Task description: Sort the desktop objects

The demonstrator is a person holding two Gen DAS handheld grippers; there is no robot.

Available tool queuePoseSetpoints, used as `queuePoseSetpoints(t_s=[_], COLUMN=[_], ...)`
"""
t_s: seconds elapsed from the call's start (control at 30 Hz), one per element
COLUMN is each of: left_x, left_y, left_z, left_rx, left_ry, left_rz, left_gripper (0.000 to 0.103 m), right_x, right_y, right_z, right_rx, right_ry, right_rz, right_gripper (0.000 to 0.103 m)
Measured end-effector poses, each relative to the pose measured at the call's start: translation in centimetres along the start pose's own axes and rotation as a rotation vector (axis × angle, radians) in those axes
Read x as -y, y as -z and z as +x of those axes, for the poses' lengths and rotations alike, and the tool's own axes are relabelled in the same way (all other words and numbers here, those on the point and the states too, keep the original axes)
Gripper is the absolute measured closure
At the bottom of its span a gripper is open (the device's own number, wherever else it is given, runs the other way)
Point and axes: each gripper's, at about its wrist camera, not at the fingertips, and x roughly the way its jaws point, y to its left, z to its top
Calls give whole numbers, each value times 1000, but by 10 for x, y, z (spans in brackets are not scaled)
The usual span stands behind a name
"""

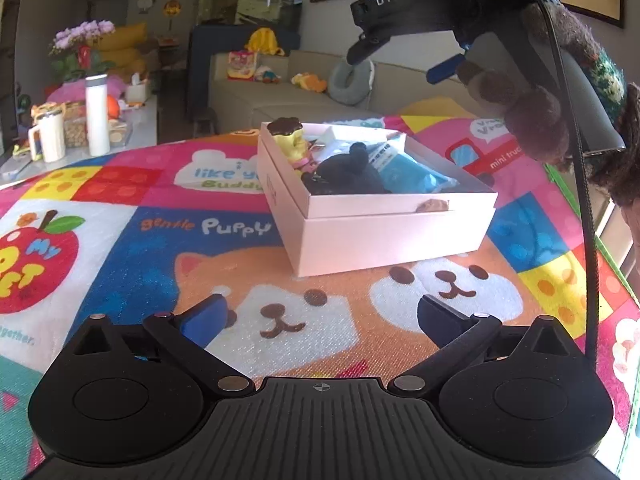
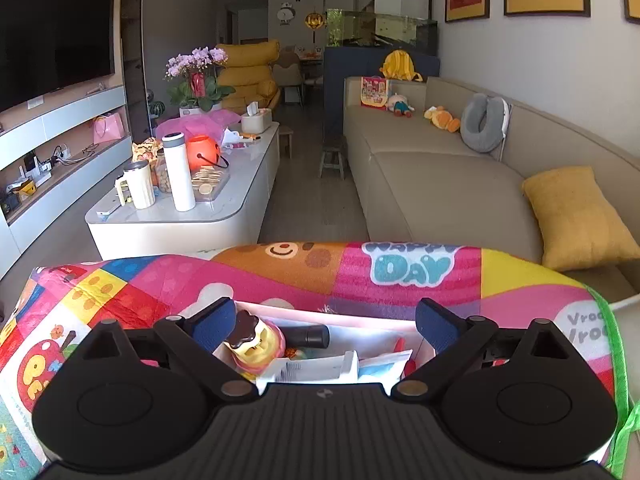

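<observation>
A pale pink box (image 1: 392, 232) sits on the colourful cartoon mat (image 1: 120, 232). Inside lie a yellow toy with a brown top (image 1: 294, 142), a black plush (image 1: 344, 168) and a blue packet (image 1: 412, 168). My left gripper (image 1: 322, 318) is open and empty, low over the mat in front of the box. My right gripper (image 1: 404, 60) hovers open above the box's right side, held by a gloved hand. In the right wrist view my right gripper (image 2: 324, 326) is open over the box (image 2: 360, 322), above the yellow toy (image 2: 254, 342), a dark cylinder (image 2: 308, 336) and papers (image 2: 316, 368).
The mat ends at a green-trimmed edge (image 2: 618, 360) on the right. Beyond the mat stand a white low table (image 2: 172, 220) with a white bottle (image 2: 179, 172) and mugs, and a beige sofa (image 2: 440, 184) with a yellow cushion (image 2: 576, 216).
</observation>
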Motion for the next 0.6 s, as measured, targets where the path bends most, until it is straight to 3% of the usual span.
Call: queuePoseSetpoints(t_s=[0.13,0.23,0.37,0.6], left_x=[1,6,16,43], left_y=[1,3,4,3], left_z=[1,3,14,28], left_rx=[-3,10,-28,-16], left_ry=[-15,-70,-158,-207], left_rz=[-3,12,9,17], left_gripper=[0,0,0,0], right_x=[16,30,42,49], right_y=[22,52,110,199], right_z=[-12,-36,-66,-58], right_rx=[-7,12,25,-128], right_ry=[13,14,35,107], right_rz=[29,56,82,37], right_gripper=[3,0,0,0])
